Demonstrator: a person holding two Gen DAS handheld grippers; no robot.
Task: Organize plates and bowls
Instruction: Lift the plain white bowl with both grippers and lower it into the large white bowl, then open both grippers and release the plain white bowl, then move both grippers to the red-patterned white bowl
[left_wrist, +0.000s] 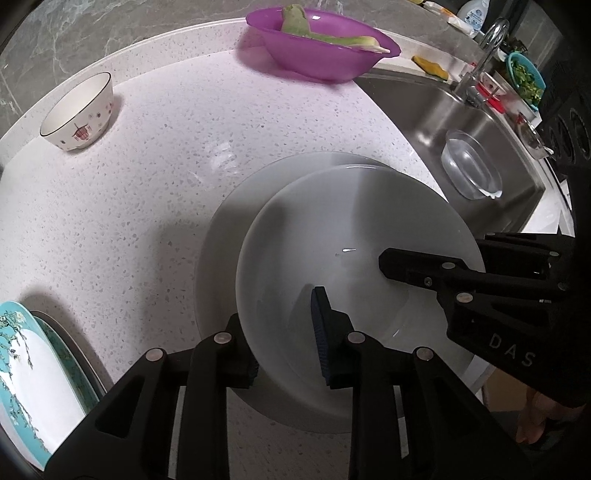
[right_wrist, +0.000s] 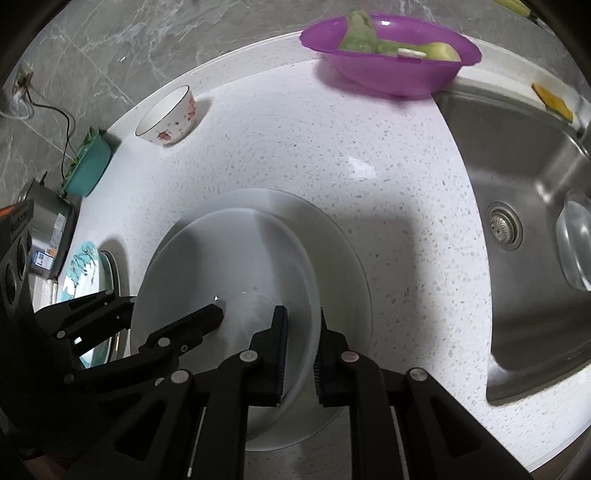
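Left gripper (left_wrist: 286, 338): clamped on the near-left rim of the white bowl (left_wrist: 354, 258), one finger inside, one outside.
Right gripper (right_wrist: 301, 354): clamped on the opposite rim of the same bowl, one finger inside the wall, one outside.
Bowl: sat over the white plate (left_wrist: 225, 229), offset toward the sink side; whether it rested on the plate or hung just above it, I couldn't tell.
Key relation: the bowl lay right between the two grippers, held from both sides, so neither arm was nearer. It's round, so no long axis to line up.
Plate: flat on the counter (left_wrist: 166, 155), its far and left rim showing past the bowl.
Patterned bowl (left_wrist: 79, 112): upright, far left near the wall, well apart from the pair.
Blue plates (left_wrist: 33, 373): stacked at the near-left counter edge, close beside the left gripper's body.
Purple bowl (left_wrist: 317, 44): at the back by the sink, green vegetable pieces in it.
Sink (left_wrist: 469, 122): just right of the plate, a clear bowl (left_wrist: 471, 164) inside.
In the way: nothing between the white bowl and the patterned bowl; open counter there. The blue stack looked like the tight spot for any swing to the left.
Risk, as I judged it: a smooth glazed rim pinched at two points could tip if the hands moved unevenly.
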